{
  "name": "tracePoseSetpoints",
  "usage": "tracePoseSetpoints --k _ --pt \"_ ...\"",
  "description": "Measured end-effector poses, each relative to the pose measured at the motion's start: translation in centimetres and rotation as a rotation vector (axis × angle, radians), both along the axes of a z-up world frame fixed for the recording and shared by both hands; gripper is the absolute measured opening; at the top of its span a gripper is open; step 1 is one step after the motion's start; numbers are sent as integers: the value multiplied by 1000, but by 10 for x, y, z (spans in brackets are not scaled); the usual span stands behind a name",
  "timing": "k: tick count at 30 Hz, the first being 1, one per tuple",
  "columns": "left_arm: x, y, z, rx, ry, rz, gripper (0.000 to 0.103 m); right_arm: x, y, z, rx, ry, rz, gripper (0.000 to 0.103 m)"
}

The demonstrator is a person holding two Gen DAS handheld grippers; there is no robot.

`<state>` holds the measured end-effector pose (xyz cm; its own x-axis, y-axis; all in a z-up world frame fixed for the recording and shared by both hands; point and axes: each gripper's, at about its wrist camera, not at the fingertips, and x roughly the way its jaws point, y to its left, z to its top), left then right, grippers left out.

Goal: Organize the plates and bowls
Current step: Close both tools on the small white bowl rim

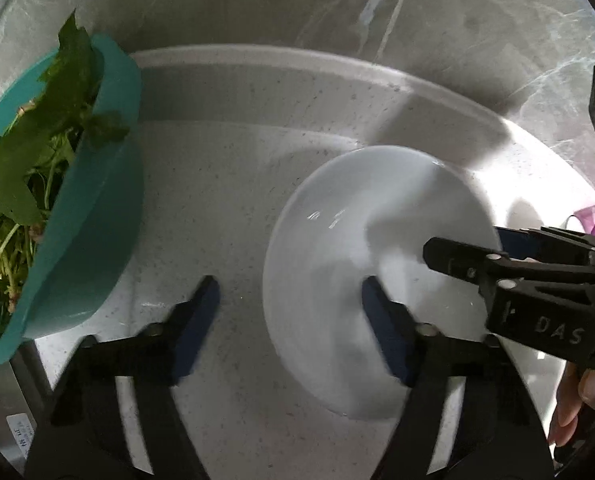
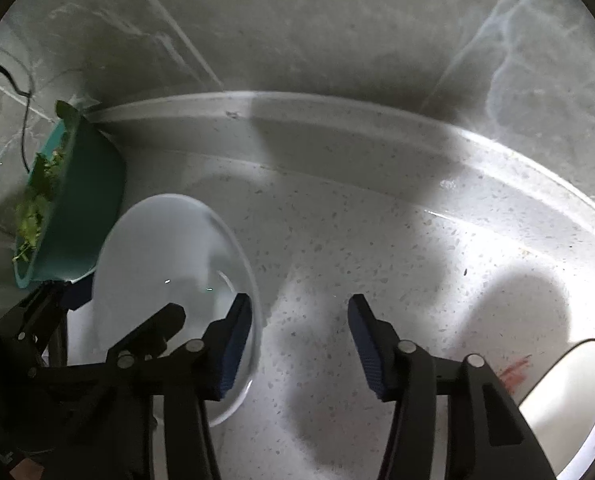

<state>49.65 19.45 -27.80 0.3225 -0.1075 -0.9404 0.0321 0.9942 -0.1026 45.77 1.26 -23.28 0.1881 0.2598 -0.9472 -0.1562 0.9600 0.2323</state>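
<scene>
my left tongs (image 1: 289,300) straddle the near rim of the white bowl (image 1: 337,220), one pad inside, one outside, not yet pressing, so released. my right tongs (image 2: 299,340) straddle its opposite rim the same way, also released. the bowl sits on the speckled desk (image 1: 217,184), beside a teal basin (image 1: 97,220) of greens (image 1: 17,180)
</scene>
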Motion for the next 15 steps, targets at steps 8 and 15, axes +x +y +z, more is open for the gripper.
tracePoseSetpoints --k 8,15 --pt "12 -3 -4 -54 3 -29 27 4 12 -7 44 12 60 25" --pt "15 -7 -5 -51 5 -58 20 -1 16 -3 74 -2 79 12"
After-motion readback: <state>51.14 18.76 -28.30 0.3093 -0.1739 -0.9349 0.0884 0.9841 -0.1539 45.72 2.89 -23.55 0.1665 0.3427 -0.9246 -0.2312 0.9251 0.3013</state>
